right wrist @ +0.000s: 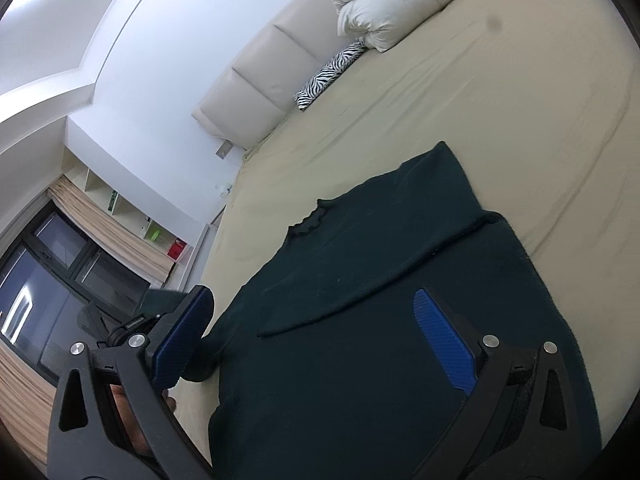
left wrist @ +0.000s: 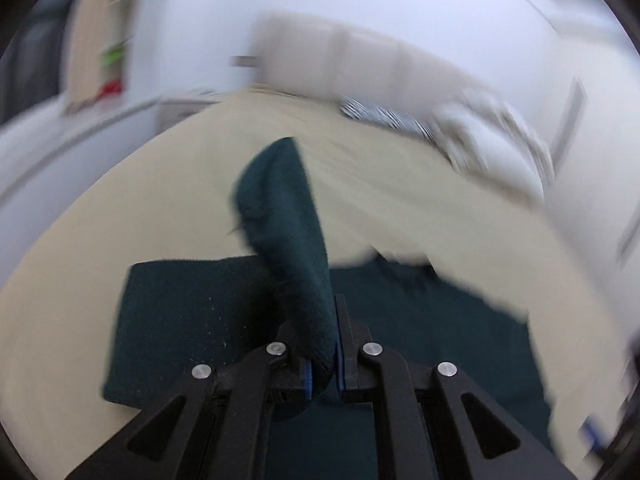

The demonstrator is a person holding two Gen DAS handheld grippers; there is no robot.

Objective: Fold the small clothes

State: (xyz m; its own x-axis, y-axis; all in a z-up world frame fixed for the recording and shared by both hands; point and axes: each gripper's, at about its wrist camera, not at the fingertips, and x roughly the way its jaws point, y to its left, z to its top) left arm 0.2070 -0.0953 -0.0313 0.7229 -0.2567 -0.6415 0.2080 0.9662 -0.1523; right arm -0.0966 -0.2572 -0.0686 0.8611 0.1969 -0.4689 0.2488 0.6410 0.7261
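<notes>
Lying spread across the near part of a beige bed sheet (right wrist: 500,92), the dark green garment (right wrist: 380,280) occupied the lower middle of the right wrist view, its frilled neckline pointing toward the far left. One sleeve had been laid diagonally across the body of the garment, its straight edge running from near left to far right.

The left gripper (left wrist: 324,364) was clenched on a fold of the dark green garment (left wrist: 288,232). That fold rose from between the blue pads and stood up and away from the gripper toward the far side of the bed. To the left of the fold, a flat rectangular part of the same garment rested on the sheet. The left wrist view was heavily blurred, so finer detail beyond the fold could not be confirmed.

The right gripper (right wrist: 316,328) was released, its two blue-padded fingers (right wrist: 444,344) standing well apart above the garment with nothing between them. Whether either finger touched the cloth could not be determined.

At the far end of the bed, a padded cream headboard (right wrist: 264,76) stood against the wall. A white pillow (right wrist: 392,12) lay beside it, with a zebra-patterned item (right wrist: 328,76) just to its left. Shelving and a dark window were noted at the left of the room.
</notes>
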